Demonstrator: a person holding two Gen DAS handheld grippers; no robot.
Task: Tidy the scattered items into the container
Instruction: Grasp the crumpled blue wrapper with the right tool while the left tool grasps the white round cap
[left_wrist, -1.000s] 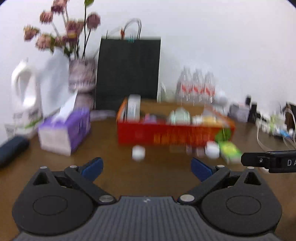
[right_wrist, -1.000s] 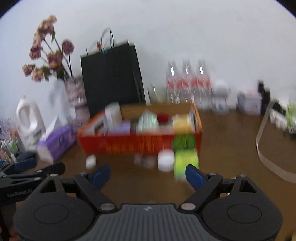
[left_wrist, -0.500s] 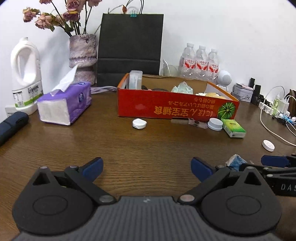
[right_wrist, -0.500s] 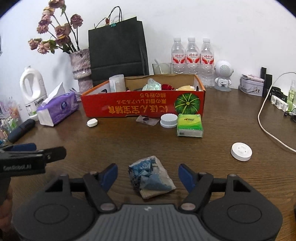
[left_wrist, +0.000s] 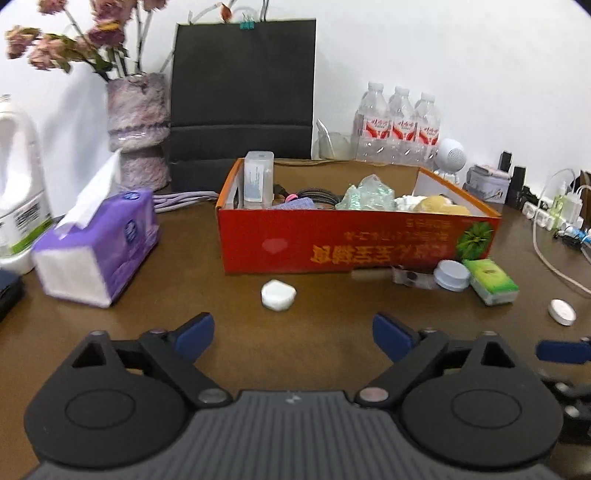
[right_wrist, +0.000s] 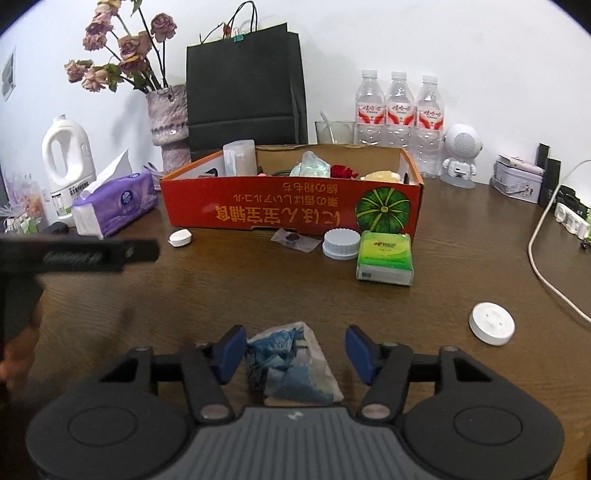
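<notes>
The right gripper (right_wrist: 295, 349) has just been closing around a crumpled blue-and-clear packet (right_wrist: 291, 365), pads not yet pressing, in front of the orange box (right_wrist: 258, 210) on the counter (right_wrist: 221, 295). It looks light and crushable; pinch its bunched middle. The left gripper (left_wrist: 293, 332) stands open, holding nothing.

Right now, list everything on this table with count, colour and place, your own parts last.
box: one, red, centre, holding items
paper bag: one, black, behind box
water bottles: three, clear, back right
vase: one, purple, dried flowers
tissue box: one, purple, left
jug: one, white, far left
green pack: one, before box
lid: one, white, beside green pack
puck: one, white, right
packet: one, blue, between right gripper's fingers
left gripper: open, empty
right gripper: closing, right pad clear of packet
</notes>
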